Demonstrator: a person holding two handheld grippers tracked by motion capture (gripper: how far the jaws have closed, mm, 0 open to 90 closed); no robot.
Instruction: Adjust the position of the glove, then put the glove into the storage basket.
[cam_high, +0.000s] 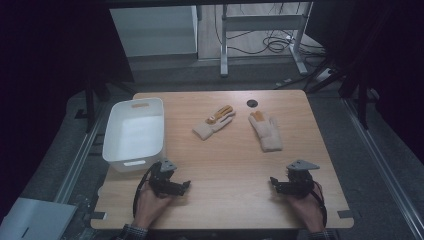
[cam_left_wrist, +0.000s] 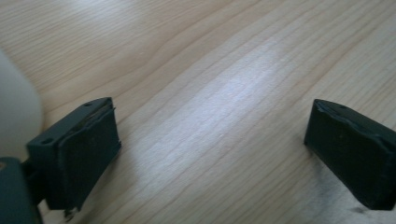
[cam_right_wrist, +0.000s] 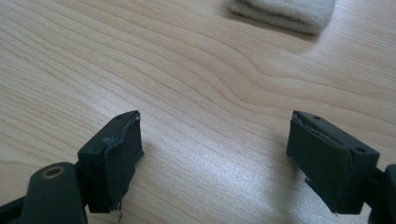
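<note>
Both hands rest low on the near part of the wooden table (cam_high: 225, 165), each one holding a gripper that points forward. The left gripper (cam_high: 186, 184) lies just in front of the white bin (cam_high: 134, 131), and its jaws stand apart with only bare wood between them. The right gripper (cam_high: 273, 181) is well apart from it, with jaws also wide and holding nothing. The two gloves lie farther up the table: the left glove (cam_high: 214, 122) near the middle, the right glove (cam_high: 266, 131) beyond the right gripper. In the right gripper view only the cuff of a glove (cam_right_wrist: 285, 11) shows, cut off at the top edge. The person's sleeves are cut off at the bottom edge.
</note>
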